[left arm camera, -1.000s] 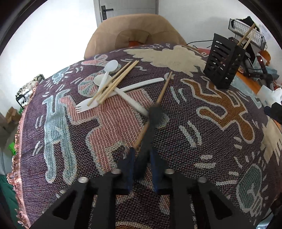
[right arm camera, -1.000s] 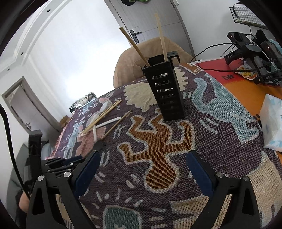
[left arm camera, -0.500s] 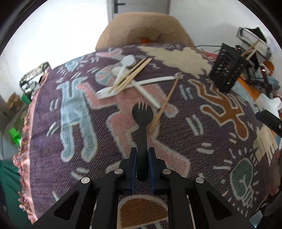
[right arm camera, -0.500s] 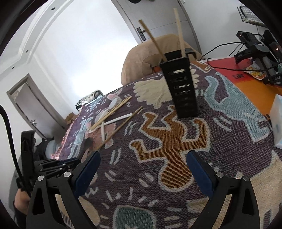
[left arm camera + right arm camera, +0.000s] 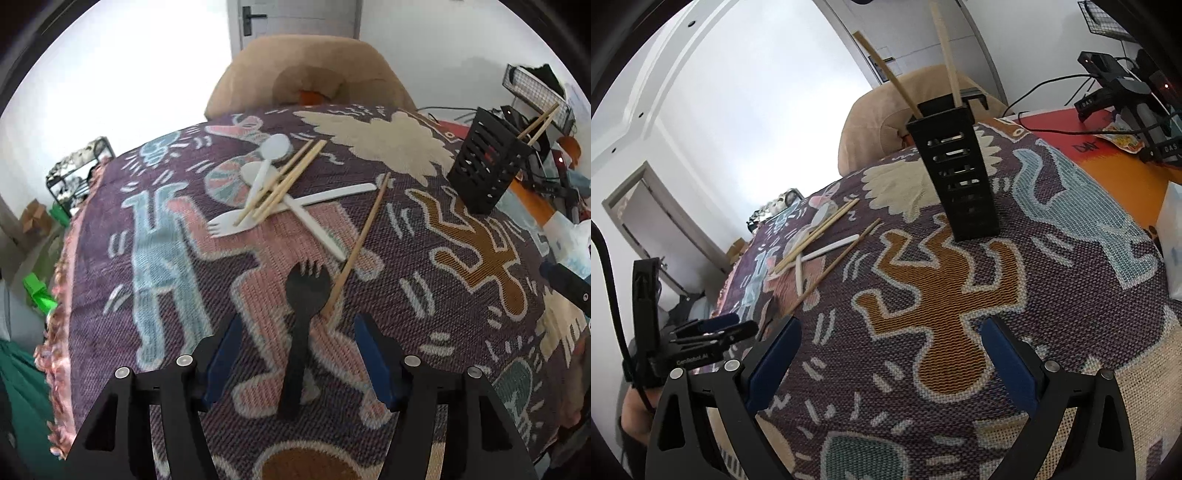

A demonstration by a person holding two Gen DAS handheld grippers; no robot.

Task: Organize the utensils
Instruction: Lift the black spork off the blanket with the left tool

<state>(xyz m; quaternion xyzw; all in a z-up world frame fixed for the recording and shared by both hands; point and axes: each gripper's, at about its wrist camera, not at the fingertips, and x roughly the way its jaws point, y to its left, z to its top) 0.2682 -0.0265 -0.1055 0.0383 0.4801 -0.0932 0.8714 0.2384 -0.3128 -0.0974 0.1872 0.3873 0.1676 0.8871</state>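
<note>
A black spork (image 5: pixel 301 325) lies on the patterned cloth (image 5: pixel 461 295) between the blue pads (image 5: pixel 221 360) of my left gripper (image 5: pixel 299 354), which is open and not touching it. A loose chopstick (image 5: pixel 360 245) ends beside the spork's head. Beyond lies a pile of white fork, spoons and chopsticks (image 5: pixel 273 188). The black slotted holder (image 5: pixel 487 166) stands at the right with two chopsticks in it. My right gripper (image 5: pixel 890 354) is open and empty, low over the cloth, facing the holder (image 5: pixel 960 177). The left gripper (image 5: pixel 735 325) shows at the left.
A tan chair (image 5: pixel 310 70) stands behind the table. The cloth's fringed edge (image 5: pixel 59 295) runs down the left. Chargers and cables (image 5: pixel 1123 96) sit on the orange tabletop at the right, with a white pack (image 5: pixel 1172 236) near the cloth.
My left gripper, shut on the black spork half a second ago, has opened, and the spork now rests on the cloth. The right gripper stays open and has shifted slightly toward the holder.
</note>
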